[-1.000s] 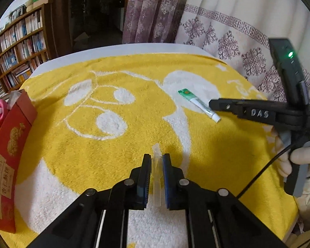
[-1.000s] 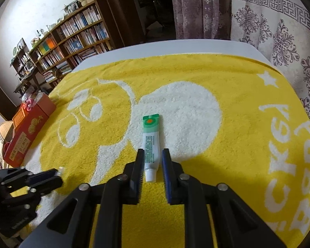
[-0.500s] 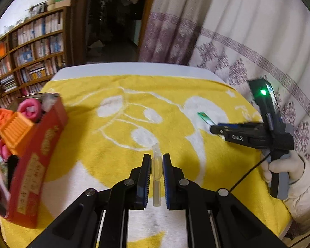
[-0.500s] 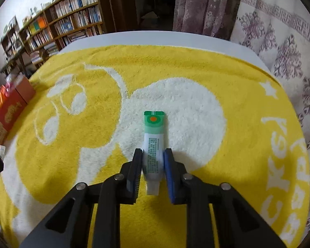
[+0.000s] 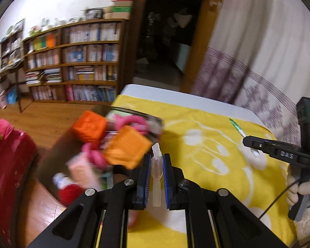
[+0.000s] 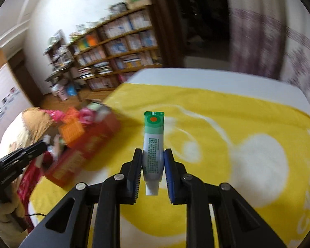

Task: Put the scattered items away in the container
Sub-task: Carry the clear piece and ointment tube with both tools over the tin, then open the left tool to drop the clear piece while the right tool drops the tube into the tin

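My left gripper (image 5: 155,163) is shut on a small clear plastic bottle (image 5: 156,169), held just right of the red box (image 6: 86,146) at the bed's left edge. The box (image 5: 51,150) holds orange blocks (image 5: 127,146), pink rings (image 5: 132,122) and other small items. My right gripper (image 6: 153,163) is shut on a green-and-white tube (image 6: 153,142), lifted above the yellow towel (image 6: 217,134). The right gripper also shows in the left wrist view (image 5: 250,144), with the tube (image 5: 238,129) sticking out of it. The left gripper appears at the left edge of the right wrist view (image 6: 37,147).
The yellow towel (image 5: 206,144) with white figures covers the bed. A red bag (image 5: 8,144) lies left of the box. Bookshelves (image 5: 72,62) and wooden floor stand beyond the bed's left side. Patterned curtains (image 5: 258,62) hang at the right.
Both grippers have swung left towards the red box. The right gripper has lifted the tube off the towel. The left gripper, still holding the bottle, has come up beside the box.
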`<state>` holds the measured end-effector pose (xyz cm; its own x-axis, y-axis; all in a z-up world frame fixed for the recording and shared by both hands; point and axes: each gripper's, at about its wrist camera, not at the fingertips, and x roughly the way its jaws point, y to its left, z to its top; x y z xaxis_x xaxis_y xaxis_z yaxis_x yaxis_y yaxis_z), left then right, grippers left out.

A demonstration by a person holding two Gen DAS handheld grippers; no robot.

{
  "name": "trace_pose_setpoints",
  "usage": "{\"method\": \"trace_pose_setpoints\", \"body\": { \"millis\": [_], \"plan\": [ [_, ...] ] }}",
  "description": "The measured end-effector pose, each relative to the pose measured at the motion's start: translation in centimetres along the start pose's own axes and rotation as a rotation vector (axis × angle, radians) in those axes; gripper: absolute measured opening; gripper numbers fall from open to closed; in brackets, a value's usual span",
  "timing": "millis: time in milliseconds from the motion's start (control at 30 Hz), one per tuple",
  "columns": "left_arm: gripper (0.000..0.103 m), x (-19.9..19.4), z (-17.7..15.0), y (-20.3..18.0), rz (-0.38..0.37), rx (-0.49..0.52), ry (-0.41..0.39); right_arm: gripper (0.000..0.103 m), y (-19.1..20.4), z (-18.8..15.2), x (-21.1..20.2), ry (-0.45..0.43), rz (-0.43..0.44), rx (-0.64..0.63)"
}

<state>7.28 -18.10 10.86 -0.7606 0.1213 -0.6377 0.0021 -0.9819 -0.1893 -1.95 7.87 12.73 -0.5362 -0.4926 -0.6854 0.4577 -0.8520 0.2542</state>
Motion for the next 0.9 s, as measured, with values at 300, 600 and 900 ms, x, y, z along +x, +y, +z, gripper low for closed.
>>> {"method": "trace_pose_setpoints", "body": {
  "millis": [300,600,900],
  "plan": [
    [0.012,-0.2,0.4,5.7,0.069,-0.065,-0.007,0.023,9.8,3.4,3.7,-0.01,0.131,-0.114],
    [0.012,0.5,0.1,7.6,0.101,-0.087,0.007,0.023,16.7,4.9,8.1,0.022,0.23,-0.18],
    [0.097,0.6,-0.9,8.0,0.115,-0.124,-0.025,0.071,14.7,4.4,8.9,0.035,0.23,-0.14]
  ]
}}
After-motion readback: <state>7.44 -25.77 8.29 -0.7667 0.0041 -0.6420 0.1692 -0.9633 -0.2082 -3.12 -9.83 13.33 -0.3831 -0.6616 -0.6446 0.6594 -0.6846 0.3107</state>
